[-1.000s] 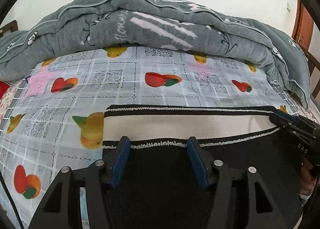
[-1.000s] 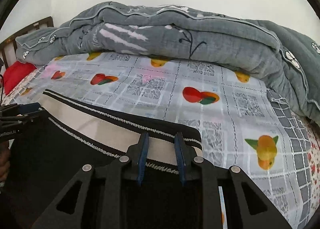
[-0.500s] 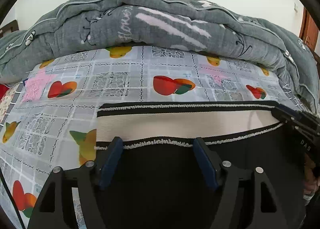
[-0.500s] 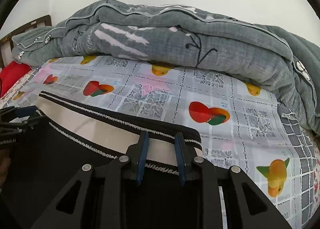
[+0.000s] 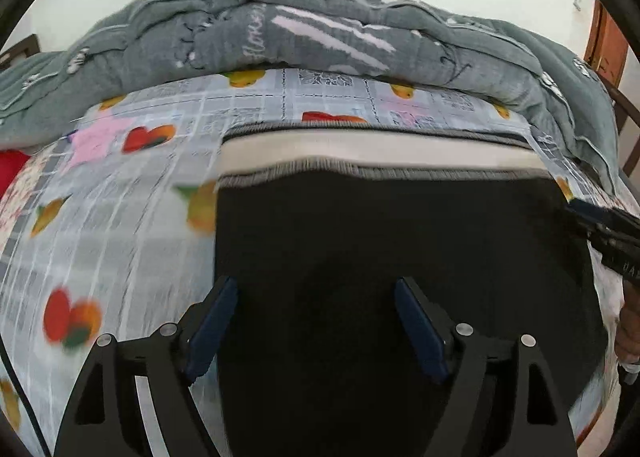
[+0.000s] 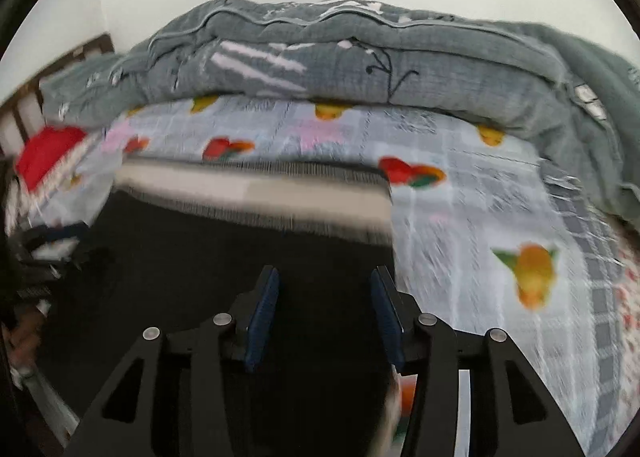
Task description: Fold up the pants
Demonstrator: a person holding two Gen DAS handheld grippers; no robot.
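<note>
Both grippers are letting go, jaws opening: the left gripper [image 5: 316, 289] and the right gripper [image 6: 324, 277] hang over the black pants [image 5: 380, 241] with blue pads clear of the cloth, gripping nothing. Pants lie flat on the fruit-print bedsheet [image 5: 120, 225], white waistband [image 5: 360, 151] facing the grey quilt [image 5: 320, 29] bunched along the bed's far edge.

Left gripper [image 5: 316, 289] near, jaws opening, spread over black pants [image 5: 400, 241], nothing pinched. White waistband [image 5: 360, 151] at far edge. Right gripper [image 5: 608, 233] at pants' right edge. Fruit-print sheet [image 5: 120, 225] beneath; grey quilt [image 5: 320, 37] far.
</note>
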